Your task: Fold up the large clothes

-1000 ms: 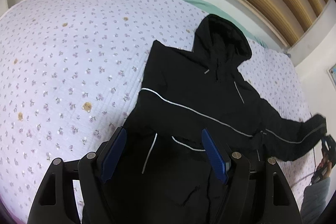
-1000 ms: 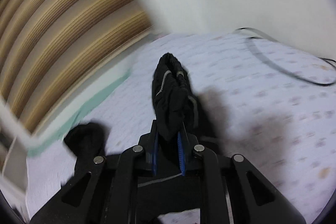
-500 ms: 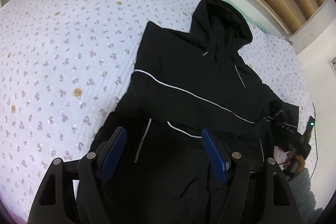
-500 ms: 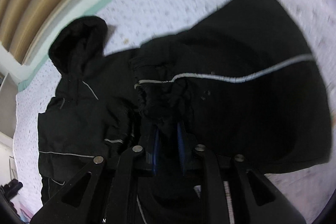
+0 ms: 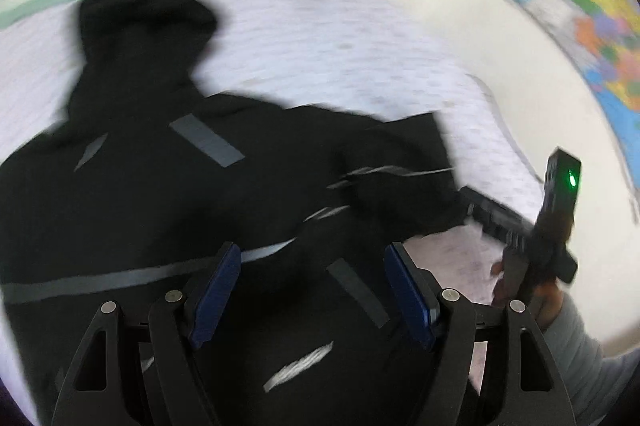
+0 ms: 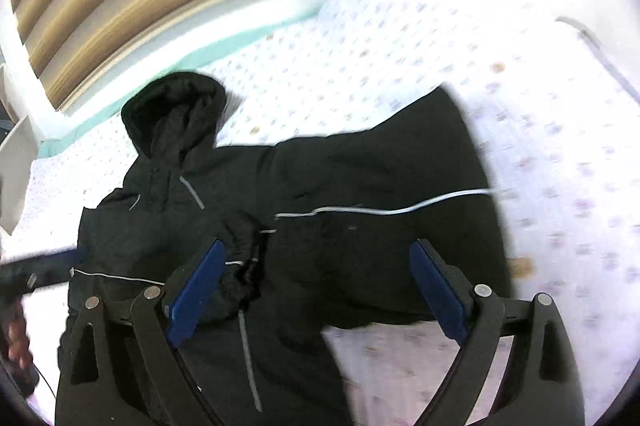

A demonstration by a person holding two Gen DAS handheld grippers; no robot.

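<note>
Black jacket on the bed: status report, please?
Left tool open, empty. Right tool open, empty. Jacket flat, sleeve folded across its body. Nothing in the way.

The left wrist picture is smeared all over. The black jacket (image 5: 168,194) looks fuzzy there, and its stripes look like gray smudges. The bottom of the jacket is cut off by the picture's edge. The colorful map (image 5: 592,6) on the wall is too blurry to read. In the right wrist picture, the jacket's sleeve (image 6: 400,194) has a fuzzy edge, and the dots on the bed cover (image 6: 560,154) beside it are smeared.
</note>
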